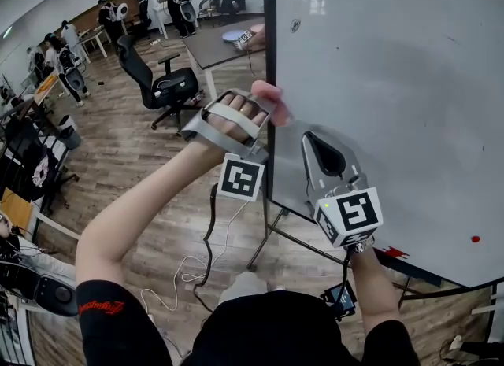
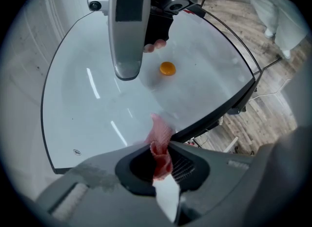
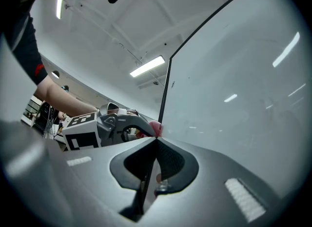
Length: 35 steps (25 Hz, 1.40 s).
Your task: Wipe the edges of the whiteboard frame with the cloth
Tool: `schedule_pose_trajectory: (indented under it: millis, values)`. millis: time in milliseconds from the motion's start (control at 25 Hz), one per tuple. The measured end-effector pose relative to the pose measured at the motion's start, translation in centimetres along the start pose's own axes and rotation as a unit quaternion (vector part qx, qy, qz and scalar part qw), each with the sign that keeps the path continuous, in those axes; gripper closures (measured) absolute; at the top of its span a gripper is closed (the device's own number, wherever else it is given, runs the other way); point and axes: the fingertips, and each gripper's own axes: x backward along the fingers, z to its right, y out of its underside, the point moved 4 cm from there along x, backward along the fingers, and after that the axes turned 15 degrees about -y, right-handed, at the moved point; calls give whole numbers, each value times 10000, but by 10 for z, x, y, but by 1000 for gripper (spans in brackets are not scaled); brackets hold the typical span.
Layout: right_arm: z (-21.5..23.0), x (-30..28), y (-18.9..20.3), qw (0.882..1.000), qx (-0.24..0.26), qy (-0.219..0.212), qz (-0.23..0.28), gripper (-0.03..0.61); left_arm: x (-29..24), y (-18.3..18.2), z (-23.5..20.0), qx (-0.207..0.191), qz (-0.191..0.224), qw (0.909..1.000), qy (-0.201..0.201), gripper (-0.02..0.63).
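Note:
The whiteboard (image 1: 394, 81) stands at the right, its black frame (image 1: 269, 34) running down the left edge. My left gripper (image 1: 264, 103) is shut on a pink cloth (image 1: 268, 92) and holds it against that edge. In the left gripper view the cloth (image 2: 161, 145) is pinched between the jaws, over the dark frame (image 2: 214, 116). My right gripper (image 1: 312, 138) is shut with nothing in it, its tip close to the board face just right of the frame. In the right gripper view the closed jaws (image 3: 156, 140) point at the frame (image 3: 165, 99) and the cloth (image 3: 155, 127).
A red-orange magnet (image 1: 475, 239) sticks to the board. A black office chair (image 1: 165, 81) and a table (image 1: 224, 42) stand behind the left arm. Cables (image 1: 197, 270) lie on the wooden floor by the board's stand (image 1: 268, 238). Several people stand far back.

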Motion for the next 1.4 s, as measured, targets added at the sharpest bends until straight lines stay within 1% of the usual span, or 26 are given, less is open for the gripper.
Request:
schedule_pose_trajectory:
  millis: [160,680,1400]
  values:
    - [0,-2,4,10000,-34,-3,-31,577,0,-3,2,94,-20,10000,-12,575]
    - [-1,-5,19,9998,-168,-27,-129,577,5,-13,20,176,50,9998,77,575]
    - [2,-4,42,9990,-351,-59,-271,577,12,-26,46,335,-73,9989,321,575]
